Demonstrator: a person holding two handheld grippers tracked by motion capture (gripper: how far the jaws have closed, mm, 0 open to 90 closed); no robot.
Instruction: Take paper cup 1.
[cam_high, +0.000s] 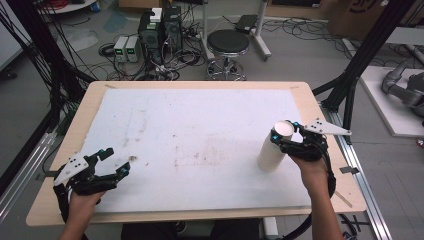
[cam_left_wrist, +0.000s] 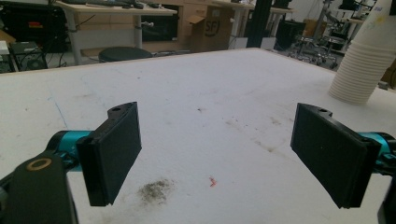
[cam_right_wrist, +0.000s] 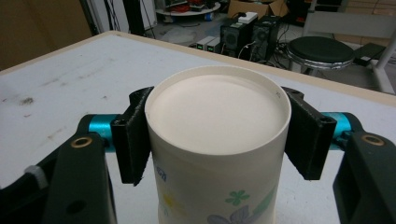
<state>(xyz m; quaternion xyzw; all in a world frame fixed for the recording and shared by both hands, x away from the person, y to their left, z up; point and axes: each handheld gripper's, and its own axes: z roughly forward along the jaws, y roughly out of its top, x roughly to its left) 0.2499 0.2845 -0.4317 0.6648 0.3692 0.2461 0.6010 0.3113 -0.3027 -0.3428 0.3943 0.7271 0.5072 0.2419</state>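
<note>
Gripping step: right claw (cam_right_wrist: 217, 140) clamped on top cup (cam_right_wrist: 217, 154) of upturned stack (cam_high: 274, 147) at bench (cam_high: 200, 85) right, left claw (cam_left_wrist: 217, 156) apart, idle; next, probably lifting straight up to free one.

1. A stack of paper cups (cam_high: 274, 149) is being seen on the right side of the white table top, near the right edge and toward the near side.
2. The cups are being kept nested upside down, wide rims at the bottom, the flat base of the topmost cup (cam_right_wrist: 217, 112) facing up.
3. The stack is being shown leaning slightly, its top tipped to the right.
4. The off-white wall is being marked by a printed flower pattern in green, yellow and blue.
5. The upper end is being clamped from two sides.
</note>
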